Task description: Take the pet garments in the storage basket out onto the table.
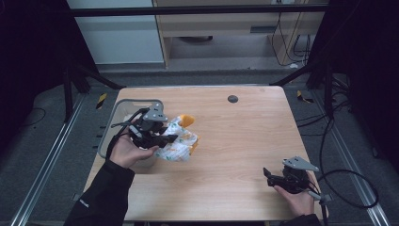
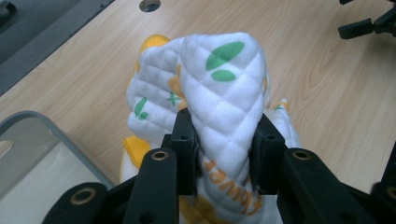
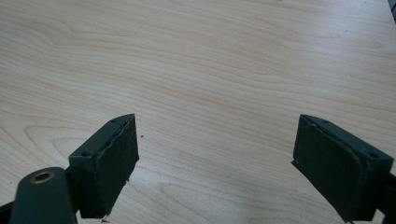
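Clearly the quilted cloth [image 2: 219, 93] is soft and light: it bunches and droops wherever it is not supported. The left tongs [image 2: 223, 154] pinch a thick fold of it, lifted just beside the grey bin [image 1: 109, 127] at the tabletop's [image 1: 235, 141] left edge. A doubled fold like this one looks the safest hold; a single layer might slip. The right tongs [image 3: 215, 163] rest spread apart, empty, near the front right corner.

This looked like a lab recording booth: black curtains [image 1: 28, 56] hung beyond the left claw [image 1: 162, 136], loose cables [image 1: 348, 183] lay beside the right claw [image 1: 269, 175], and metal floor rails [image 1: 44, 165] flanked the wooden surface [image 1: 235, 141].
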Available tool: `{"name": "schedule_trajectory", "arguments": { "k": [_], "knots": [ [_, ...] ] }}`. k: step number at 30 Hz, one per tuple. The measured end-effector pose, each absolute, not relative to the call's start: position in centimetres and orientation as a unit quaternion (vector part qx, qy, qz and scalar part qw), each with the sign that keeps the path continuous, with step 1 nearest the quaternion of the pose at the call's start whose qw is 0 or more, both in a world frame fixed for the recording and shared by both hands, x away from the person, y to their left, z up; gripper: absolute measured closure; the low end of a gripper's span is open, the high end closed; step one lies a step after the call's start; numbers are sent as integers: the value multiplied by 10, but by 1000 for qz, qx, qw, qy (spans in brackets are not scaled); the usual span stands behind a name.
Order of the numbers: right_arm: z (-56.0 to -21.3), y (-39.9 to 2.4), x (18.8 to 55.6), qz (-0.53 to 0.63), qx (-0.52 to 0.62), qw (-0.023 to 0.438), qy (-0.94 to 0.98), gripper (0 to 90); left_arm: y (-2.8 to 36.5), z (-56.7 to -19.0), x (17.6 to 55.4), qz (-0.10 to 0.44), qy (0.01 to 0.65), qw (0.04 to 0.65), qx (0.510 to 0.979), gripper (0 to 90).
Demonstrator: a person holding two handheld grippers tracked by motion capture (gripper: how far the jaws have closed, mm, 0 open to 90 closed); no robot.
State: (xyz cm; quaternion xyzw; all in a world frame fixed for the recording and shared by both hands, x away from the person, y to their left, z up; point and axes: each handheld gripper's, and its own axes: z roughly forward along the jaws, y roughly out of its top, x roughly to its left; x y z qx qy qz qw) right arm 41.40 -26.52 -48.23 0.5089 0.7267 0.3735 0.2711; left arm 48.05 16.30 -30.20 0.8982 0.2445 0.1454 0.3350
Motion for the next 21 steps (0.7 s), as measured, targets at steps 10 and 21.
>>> {"name": "schedule_trajectory", "arguments": {
  "k": [10,21],
  "knots": [
    [-483,-265,414,375,507,273,727,141,143,-316,489,132,216,321,913,675],
    [-483,-265,414,375,504,275,728,141,127,-333,494,124,188,299,927,671]
  ]
}}
